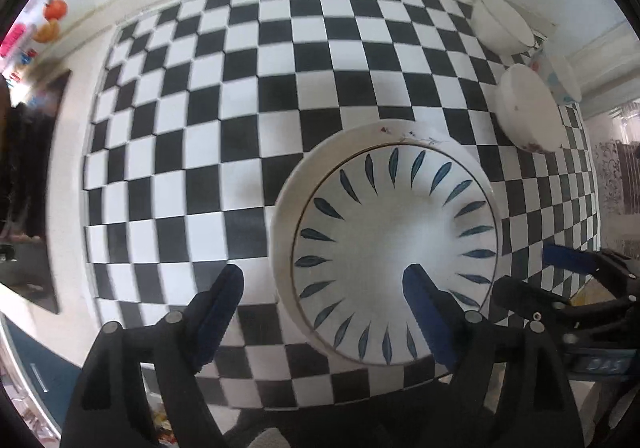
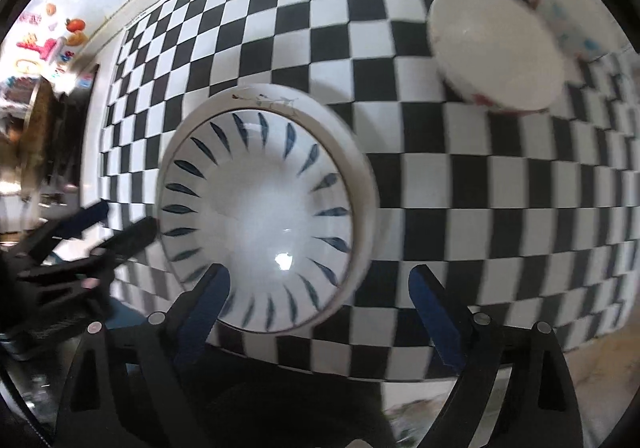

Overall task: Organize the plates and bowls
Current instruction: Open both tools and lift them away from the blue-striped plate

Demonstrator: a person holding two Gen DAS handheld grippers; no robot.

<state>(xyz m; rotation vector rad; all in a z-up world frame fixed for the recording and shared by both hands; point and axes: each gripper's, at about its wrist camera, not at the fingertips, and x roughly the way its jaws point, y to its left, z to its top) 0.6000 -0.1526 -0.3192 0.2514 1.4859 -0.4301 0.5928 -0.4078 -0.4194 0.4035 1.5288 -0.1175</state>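
On the checkered counter (image 1: 192,95), the leaf-patterned bowl (image 1: 394,244) sits nested in a white bowl (image 1: 292,183), released. Your left gripper (image 1: 326,312) and right gripper (image 2: 320,308) stand wide, empty. Next, reach the far bowls (image 1: 528,107).

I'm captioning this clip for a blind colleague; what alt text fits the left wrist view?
Seen from above, the open left gripper straddles the near rim of a white bowl with blue leaf marks, nested in another white dish on a checkered table. More white bowls sit far right.
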